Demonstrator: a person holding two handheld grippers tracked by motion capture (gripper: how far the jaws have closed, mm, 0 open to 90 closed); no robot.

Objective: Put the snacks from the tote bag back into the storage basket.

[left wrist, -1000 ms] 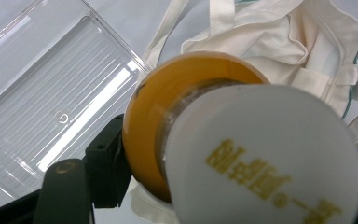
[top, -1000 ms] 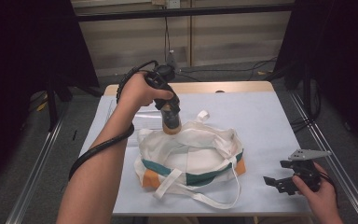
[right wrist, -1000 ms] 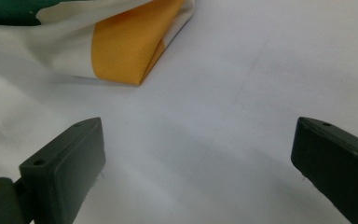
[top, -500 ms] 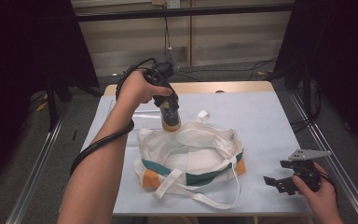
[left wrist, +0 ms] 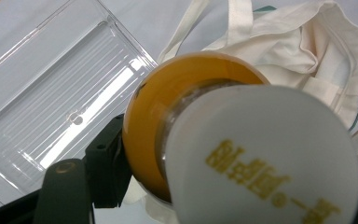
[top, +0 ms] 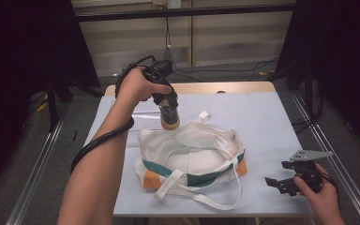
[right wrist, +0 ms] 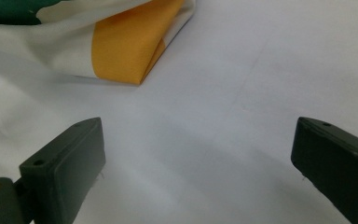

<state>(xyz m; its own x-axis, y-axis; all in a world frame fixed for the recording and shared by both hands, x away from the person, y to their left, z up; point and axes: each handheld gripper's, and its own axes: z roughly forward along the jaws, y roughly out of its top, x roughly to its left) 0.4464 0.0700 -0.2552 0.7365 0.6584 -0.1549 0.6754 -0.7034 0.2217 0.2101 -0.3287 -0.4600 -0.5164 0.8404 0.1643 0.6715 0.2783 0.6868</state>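
While it hangs above the far edge of the bag, the small jar of amber-orange contents with a white lid printed in gold (left wrist: 242, 154) is clamped between the jaws of the left gripper (top: 168, 110), lid toward the camera that rides on it. Beneath it lies the cream canvas tote bag with green and orange bands (top: 192, 157), slumped on the pale blue table (top: 267, 117), its mouth seemingly open, though the folds make that hard to judge. Just beside the bag, on the far left, rests a clear ribbed plastic tray (left wrist: 60, 93). Well apart at the near right corner, the right gripper (top: 286, 180) rests low over bare tabletop, jaws spread wide and empty.
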